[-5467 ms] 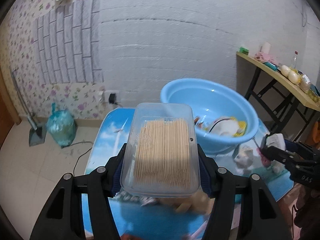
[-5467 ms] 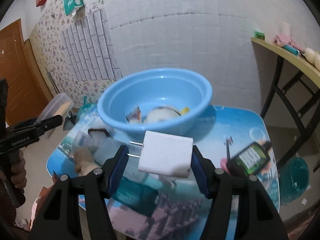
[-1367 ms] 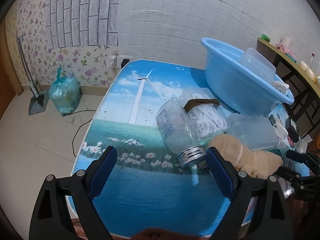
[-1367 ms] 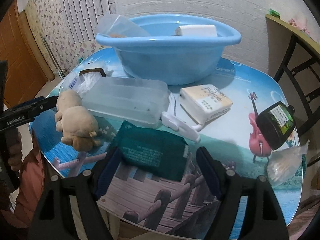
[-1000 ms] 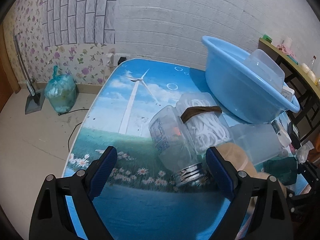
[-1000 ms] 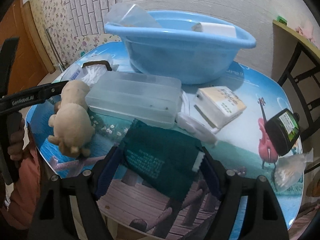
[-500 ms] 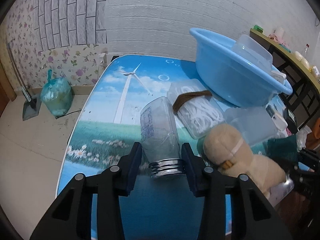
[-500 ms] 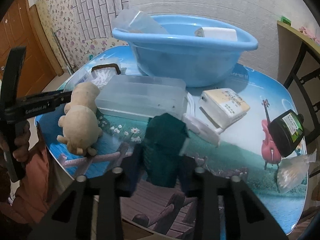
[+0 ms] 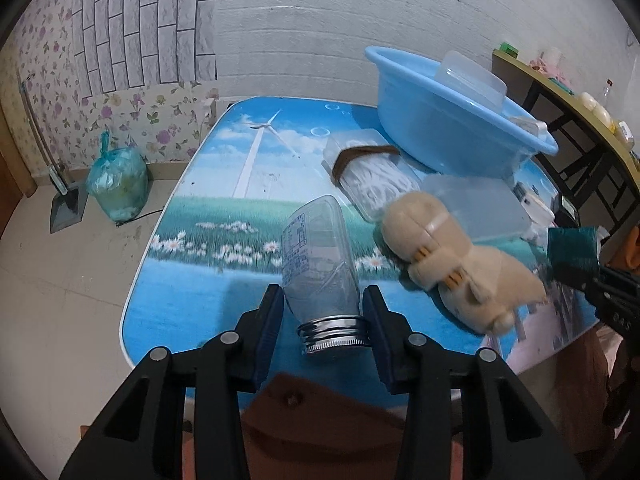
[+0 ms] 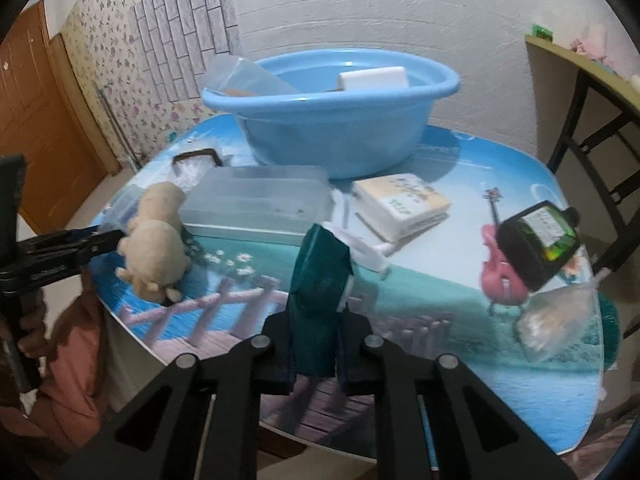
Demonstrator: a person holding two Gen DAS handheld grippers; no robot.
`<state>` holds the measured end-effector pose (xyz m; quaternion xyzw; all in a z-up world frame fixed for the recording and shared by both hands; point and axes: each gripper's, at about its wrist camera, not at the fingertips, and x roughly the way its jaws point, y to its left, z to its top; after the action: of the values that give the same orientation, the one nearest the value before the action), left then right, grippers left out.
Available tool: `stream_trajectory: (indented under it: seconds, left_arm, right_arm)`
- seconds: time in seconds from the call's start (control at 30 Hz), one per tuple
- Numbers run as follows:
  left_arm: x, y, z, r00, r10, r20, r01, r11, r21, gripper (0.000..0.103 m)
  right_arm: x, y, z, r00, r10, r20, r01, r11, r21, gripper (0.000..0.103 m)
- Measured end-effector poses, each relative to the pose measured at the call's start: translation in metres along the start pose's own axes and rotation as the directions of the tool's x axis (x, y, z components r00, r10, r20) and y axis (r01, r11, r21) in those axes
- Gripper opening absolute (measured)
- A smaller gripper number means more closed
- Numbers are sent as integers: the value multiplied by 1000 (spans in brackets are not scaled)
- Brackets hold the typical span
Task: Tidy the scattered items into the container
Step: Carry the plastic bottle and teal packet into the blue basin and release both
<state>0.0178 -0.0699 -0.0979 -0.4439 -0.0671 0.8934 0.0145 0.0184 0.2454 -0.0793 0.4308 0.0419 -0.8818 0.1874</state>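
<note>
Table [image 9: 192, 208]: rounded top printed with a sky, windmill and meadow scene; most items lie on its far and right parts.

Blue plastic basin [image 10: 332, 136]: stands at the back of the table. A clear lidded box [image 9: 468, 76] leans inside it at one rim, and a white block [image 10: 374, 78] rests against the opposite rim.

Frosted plastic case [image 10: 256, 204]: lies flat in front of the basin, touching the beige plush toy [image 10: 154, 244], which lies on its side near the table edge.

Clear pack of white cord with a brown strap [image 9: 372, 176]: lies between the basin and the plush toy.

White-and-tan box [image 10: 400, 204]: right of the frosted case. A black box with a green label [image 10: 540, 242] and a clear bag [image 10: 560, 320] sit at the right edge.

Left gripper [image 9: 322, 312]: jaws closed against the sides of a clear plastic jar [image 9: 320, 272], just above its silver screw lid; the jar points away, tilted.

Right gripper [image 10: 316, 344]: jaws narrowly spaced, pinching a dark teal cloth [image 10: 320, 280] that stands up bunched between them, above the table's near edge.
</note>
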Motion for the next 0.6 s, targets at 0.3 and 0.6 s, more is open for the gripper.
stream_trajectory:
  seconds: [0.3,0.6]
  left_arm:
    - [-3,-1,-9,1000,12,-20,-12,1000,4,41]
    - [1,-2,-6,1000,3,-16,-3,1000,3,52]
  right_arm:
    - [-1,-13,-7,1000,3,1,-3,999,35,20]
    - [-1,-21,-8,1000,17,3,-17,997,80,38]
